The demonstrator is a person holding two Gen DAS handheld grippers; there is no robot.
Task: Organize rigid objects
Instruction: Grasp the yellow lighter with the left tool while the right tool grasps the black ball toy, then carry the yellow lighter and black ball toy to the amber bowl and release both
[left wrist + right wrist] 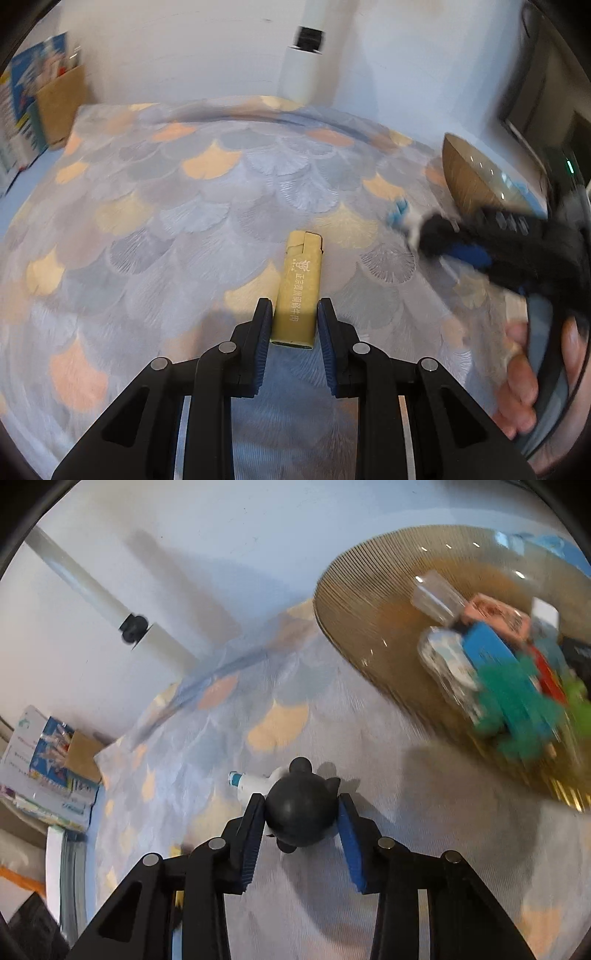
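In the left wrist view a tan lighter-shaped box (300, 280) with printed characters lies lengthwise on the patterned cloth (166, 229). My left gripper (294, 306) is shut on its near end. In the right wrist view my right gripper (301, 799) is shut on a black round toy (300, 814) with small knobs. A white piece with a blue tip (249, 782) lies just beyond the toy. The ribbed golden bowl (354, 602) stands at the upper right and holds several colourful items. The same bowl (472, 177) shows at the right of the left wrist view, behind the blurred right gripper (436, 236).
A person's hand (524, 387) holds the right gripper's handle at the right edge. A white pole with a black clamp (308, 40) stands against the back wall. A cardboard box (61, 107) and printed packets (48, 760) sit off the cloth's far left corner.
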